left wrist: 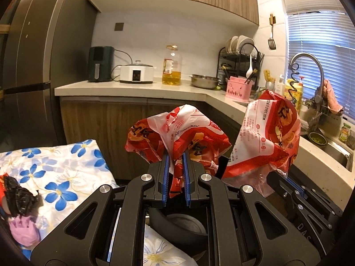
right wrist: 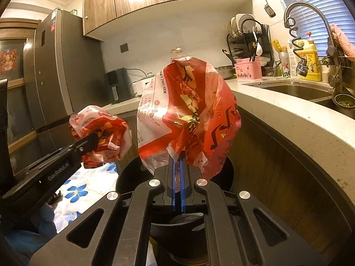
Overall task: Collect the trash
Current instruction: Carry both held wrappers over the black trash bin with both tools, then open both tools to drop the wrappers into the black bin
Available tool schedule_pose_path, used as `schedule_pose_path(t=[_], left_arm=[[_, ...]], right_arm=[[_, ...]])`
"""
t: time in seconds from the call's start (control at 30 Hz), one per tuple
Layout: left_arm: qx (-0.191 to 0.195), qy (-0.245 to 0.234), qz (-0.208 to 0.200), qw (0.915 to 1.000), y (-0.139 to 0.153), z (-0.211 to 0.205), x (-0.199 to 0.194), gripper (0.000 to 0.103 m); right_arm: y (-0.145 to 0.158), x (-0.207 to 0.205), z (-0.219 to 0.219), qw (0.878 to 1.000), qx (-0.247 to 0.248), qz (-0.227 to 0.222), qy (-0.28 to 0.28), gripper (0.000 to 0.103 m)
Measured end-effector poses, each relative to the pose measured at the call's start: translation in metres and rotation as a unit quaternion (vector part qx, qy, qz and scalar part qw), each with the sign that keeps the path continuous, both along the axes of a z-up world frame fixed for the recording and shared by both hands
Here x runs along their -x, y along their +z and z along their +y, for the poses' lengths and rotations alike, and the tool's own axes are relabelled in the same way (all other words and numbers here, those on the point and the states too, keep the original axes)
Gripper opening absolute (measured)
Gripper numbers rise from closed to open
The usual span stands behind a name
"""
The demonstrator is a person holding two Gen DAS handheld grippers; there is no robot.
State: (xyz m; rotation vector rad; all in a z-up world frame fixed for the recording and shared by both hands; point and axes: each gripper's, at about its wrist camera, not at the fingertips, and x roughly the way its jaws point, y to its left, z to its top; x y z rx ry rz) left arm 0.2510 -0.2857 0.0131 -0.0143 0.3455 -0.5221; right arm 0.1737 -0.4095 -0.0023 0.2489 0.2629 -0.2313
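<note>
My left gripper (left wrist: 176, 157) is shut on a crumpled red and white plastic wrapper (left wrist: 177, 130), which bulges above its blue pads. To its right, my right gripper (left wrist: 286, 178) holds a larger red printed plastic bag (left wrist: 270, 133) upright. In the right wrist view that gripper (right wrist: 177, 161) is shut on the bag's (right wrist: 190, 110) lower edge, and the left gripper (right wrist: 93, 141) with the crumpled wrapper (right wrist: 104, 133) is at the left. A round black bin (right wrist: 131, 175) lies below and just ahead of both grippers; it also shows between the left fingers (left wrist: 177, 221).
A table with a blue-flowered cloth (left wrist: 55, 166) at the left bears a black plastic bag (left wrist: 20, 190) and a pink wad (left wrist: 24, 230). A curved counter (right wrist: 299, 119) with sink (right wrist: 297, 88) and faucet (right wrist: 310, 6) runs to the right. The fridge (right wrist: 55, 77) stands at the left.
</note>
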Motion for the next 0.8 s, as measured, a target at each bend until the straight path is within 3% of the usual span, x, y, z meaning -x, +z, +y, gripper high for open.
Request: schedule_pose_path(t=[0.6,0.8], left_arm=[[0.005,-0.02,0.025,0.9995,-0.028,-0.016,-0.025,0.012],[0.004,-0.033,0.039,0.9987,-0.036,-0.018,-0.031,0.019]], right_arm=[[-0.013,-0.025,-0.011,1.0,-0.001,0.021,0.002,0.007],[-0.014,-0.026,-0.014,1.0,-0.004,0.019,0.004,0.025]])
